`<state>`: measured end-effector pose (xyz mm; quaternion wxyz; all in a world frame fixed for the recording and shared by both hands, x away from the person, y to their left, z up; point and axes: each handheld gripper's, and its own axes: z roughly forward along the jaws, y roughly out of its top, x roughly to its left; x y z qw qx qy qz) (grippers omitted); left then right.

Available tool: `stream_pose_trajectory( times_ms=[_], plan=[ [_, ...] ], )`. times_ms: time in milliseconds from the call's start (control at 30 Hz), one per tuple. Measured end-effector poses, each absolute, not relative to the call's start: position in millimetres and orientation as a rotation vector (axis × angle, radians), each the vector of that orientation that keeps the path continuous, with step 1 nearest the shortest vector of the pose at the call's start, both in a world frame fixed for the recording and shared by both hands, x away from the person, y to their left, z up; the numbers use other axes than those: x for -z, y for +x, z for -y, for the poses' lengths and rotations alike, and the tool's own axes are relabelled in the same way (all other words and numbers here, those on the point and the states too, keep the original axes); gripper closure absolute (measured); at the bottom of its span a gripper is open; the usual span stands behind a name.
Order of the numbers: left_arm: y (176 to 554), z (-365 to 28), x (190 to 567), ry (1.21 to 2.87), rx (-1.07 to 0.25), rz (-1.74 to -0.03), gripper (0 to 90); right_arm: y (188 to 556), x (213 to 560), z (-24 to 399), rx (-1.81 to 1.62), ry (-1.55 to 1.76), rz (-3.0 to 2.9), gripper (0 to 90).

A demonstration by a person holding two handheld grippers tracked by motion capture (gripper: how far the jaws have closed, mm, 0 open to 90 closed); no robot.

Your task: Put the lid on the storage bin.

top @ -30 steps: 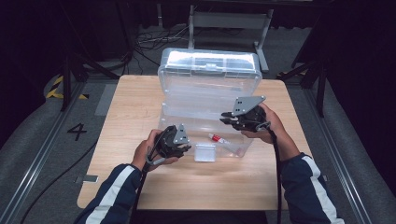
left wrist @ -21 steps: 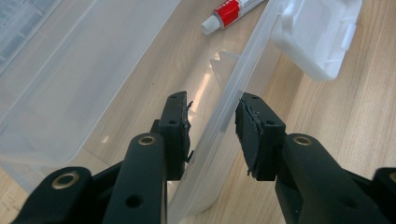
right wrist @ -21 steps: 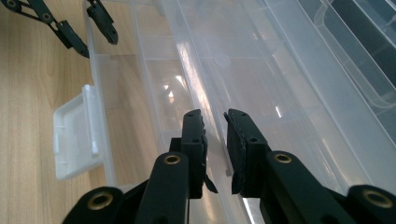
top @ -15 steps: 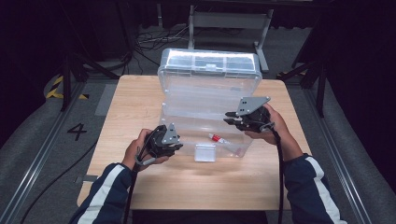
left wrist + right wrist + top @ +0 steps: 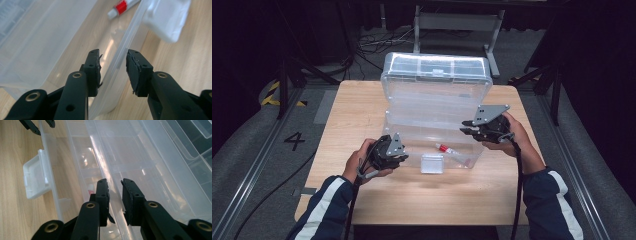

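Note:
A clear plastic box [image 5: 462, 159] stands on the wooden table [image 5: 362, 110] with its lid [image 5: 437, 75] swung up at the back. A small red-and-white tube [image 5: 447, 148] lies inside; the left gripper view shows that tube [image 5: 122, 6] too. My left gripper [image 5: 404, 157] is at the box's front left corner. Its jaws [image 5: 113, 62] straddle the thin front wall [image 5: 125, 42] with gaps on both sides. My right gripper [image 5: 466, 127] is at the box's right side, and its jaws [image 5: 114, 186] close snugly on a clear inner rim [image 5: 100, 152].
A white latch [image 5: 432, 163] hangs off the front wall, seen as well from the left gripper [image 5: 166, 17] and the right gripper [image 5: 36, 176]. Bare wood lies in front of the box. Dark floor, cables and a metal stand [image 5: 457, 22] surround the table.
My left gripper has shifted slightly left along the box's front edge. The right gripper has stayed at the right side of the box.

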<state>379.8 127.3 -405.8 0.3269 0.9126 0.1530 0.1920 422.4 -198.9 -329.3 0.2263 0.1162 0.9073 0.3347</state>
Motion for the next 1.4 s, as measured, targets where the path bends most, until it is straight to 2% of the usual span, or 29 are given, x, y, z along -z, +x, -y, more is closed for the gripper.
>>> stream_pose_trajectory(
  times_ms=[367, 600, 833, 1067, 1233, 1400],
  plan=[
    [369.8, -149.9, 381.2, 2.272, -0.53, -0.4, 68.6, 419.0, 331.1, 206.8, -0.94, 0.329, -2.497, 77.1],
    [377.3, -182.0, 358.9, 2.117, -0.593, -0.544, 68.6, 418.2, 331.9, 206.5, -0.941, 0.326, -2.497, 77.4],
    [395.8, -200.0, 348.4, 2.011, -0.623, -0.652, 76.3, 417.5, 333.0, 206.5, -0.944, 0.322, -2.507, 77.5],
    [420.0, -203.2, 338.0, 1.954, -0.646, -0.713, 85.8, 416.1, 334.4, 206.1, -0.938, 0.313, -2.514, 77.5],
    [444.6, -188.6, 333.1, 1.923, -0.656, -0.749, 88.7, 414.8, 335.4, 205.7, -0.937, 0.306, -2.506, 77.2],
    [452.7, -182.7, 331.5, 1.888, -0.643, -0.774, 89.6, 413.7, 336.7, 207.0, -0.95, 0.312, -2.502, 77.1]
  ],
)
